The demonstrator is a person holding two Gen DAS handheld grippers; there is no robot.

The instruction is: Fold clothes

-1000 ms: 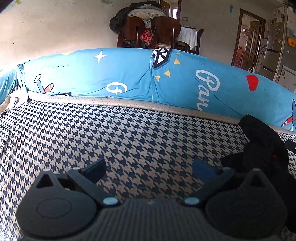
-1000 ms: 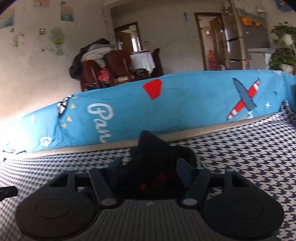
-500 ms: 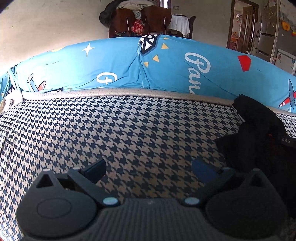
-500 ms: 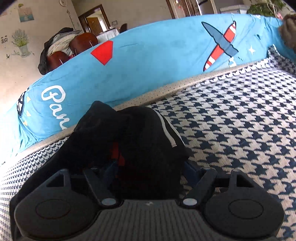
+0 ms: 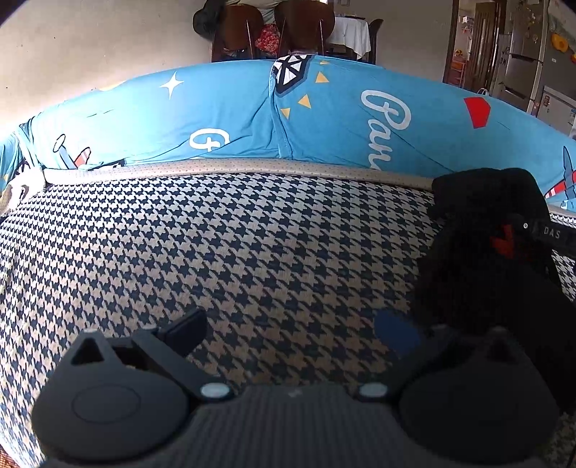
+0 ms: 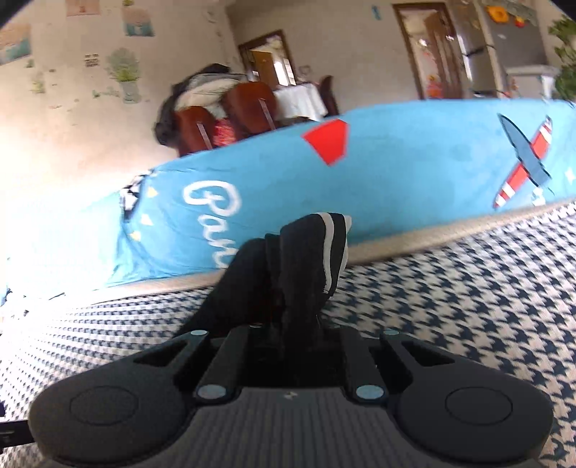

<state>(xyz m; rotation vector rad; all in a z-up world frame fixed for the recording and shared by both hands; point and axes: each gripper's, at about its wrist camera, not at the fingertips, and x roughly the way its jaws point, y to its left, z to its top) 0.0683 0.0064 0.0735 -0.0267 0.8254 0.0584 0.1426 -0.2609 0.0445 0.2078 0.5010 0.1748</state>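
Observation:
A black garment (image 6: 306, 259) with a white stripe and a bit of red lies bunched on the houndstooth sofa seat (image 6: 468, 288). My right gripper (image 6: 293, 334) has its jaws closing, and the pads pinch the near part of the cloth, which stands up in a ridge in front of it. The left wrist view shows the same black garment (image 5: 486, 259) at the right, with part of the right gripper (image 5: 550, 234) against it. My left gripper (image 5: 289, 327) hovers open over bare seat fabric (image 5: 216, 252), to the left of the garment, with nothing between its fingers.
A blue printed cushion (image 5: 324, 118) runs along the far edge of the seat, above a beige piping strip (image 5: 234, 167). Behind it stand brown chairs (image 6: 230, 122) piled with clothes, a table with a white cloth (image 5: 349, 32) and a fridge (image 5: 522, 61).
The right jaws went from wide open around the garment to pinched on it, and the cloth now stands bunched up. The left gripper has stayed open and nearly still.

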